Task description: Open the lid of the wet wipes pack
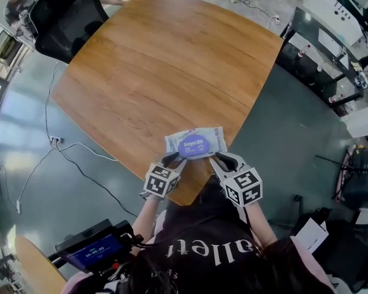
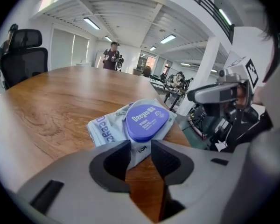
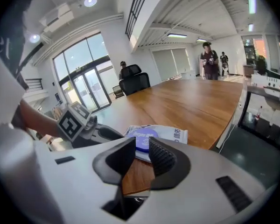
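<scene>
Wooden table [image 1: 159, 60] takes up most of the room from where I stand, and the person is leaning over its near corner with a tool in each hand. On the left, the left gripper [image 1: 172, 160] has its jaws a little way apart, and the near corner of the wet wipes pack [image 1: 196, 143] pokes in between their tips. It looks more like resting there than a firm pinch, so I'd say it has no real hold. The pack lies flat close to the table's edge with its purple lid [image 1: 194, 146] facing up and, as far as I can see, closed. On the right, the right gripper [image 1: 222, 160] sits just beside the pack's other near corner, its jaws parted by a narrow gap with nothing between them and the lid showing beyond. My worry is the pack itself: it looks soft and light, so if the left tool doesn't pin it while the right pries at the lid, the whole thing could lift or skid off the edge. A tip could also slip off the lid's smooth rim and snag the wrapper
</scene>
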`<state>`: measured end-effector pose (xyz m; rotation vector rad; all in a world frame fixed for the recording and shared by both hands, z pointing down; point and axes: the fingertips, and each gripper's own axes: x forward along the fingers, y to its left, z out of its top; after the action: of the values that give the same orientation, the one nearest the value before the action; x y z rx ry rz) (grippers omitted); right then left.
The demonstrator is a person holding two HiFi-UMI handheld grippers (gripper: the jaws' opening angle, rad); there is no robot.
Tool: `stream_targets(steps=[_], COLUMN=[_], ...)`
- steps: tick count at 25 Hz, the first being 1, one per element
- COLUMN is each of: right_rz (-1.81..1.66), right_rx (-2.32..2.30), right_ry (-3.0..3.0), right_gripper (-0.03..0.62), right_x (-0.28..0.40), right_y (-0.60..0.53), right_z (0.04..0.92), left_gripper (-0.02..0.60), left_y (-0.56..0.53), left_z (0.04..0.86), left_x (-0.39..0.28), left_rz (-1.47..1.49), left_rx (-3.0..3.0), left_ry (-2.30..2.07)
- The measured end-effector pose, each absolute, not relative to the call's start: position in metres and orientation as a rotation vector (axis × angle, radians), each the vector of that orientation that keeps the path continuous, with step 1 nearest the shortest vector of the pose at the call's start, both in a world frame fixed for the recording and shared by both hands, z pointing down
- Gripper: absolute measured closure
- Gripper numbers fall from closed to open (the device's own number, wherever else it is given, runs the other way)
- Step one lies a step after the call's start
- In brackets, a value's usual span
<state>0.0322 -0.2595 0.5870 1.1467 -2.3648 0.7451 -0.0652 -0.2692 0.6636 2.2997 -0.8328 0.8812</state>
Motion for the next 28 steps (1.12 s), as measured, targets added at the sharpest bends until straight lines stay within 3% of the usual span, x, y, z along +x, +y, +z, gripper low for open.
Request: stream_targets(steps=[18, 28], right_rz=[-0.053, -0.068], right_rx=[0.495, 0.487], right_ry=[-2.047, -2.103], right_gripper=[0.493, 0.493], right_x=[-0.018, -0.014], right_y=[-0.282, -0.287], right_z=[0.65, 0.635], left_gripper=[0.457, 0.457], left_y=[-0.278, -0.28], left_z=[0.674, 0.678], left_x=[-0.072, -0.069], left_rz=[0.879, 0.89], left_rx=[2.248, 2.276], left_ry=[-0.872, -0.898])
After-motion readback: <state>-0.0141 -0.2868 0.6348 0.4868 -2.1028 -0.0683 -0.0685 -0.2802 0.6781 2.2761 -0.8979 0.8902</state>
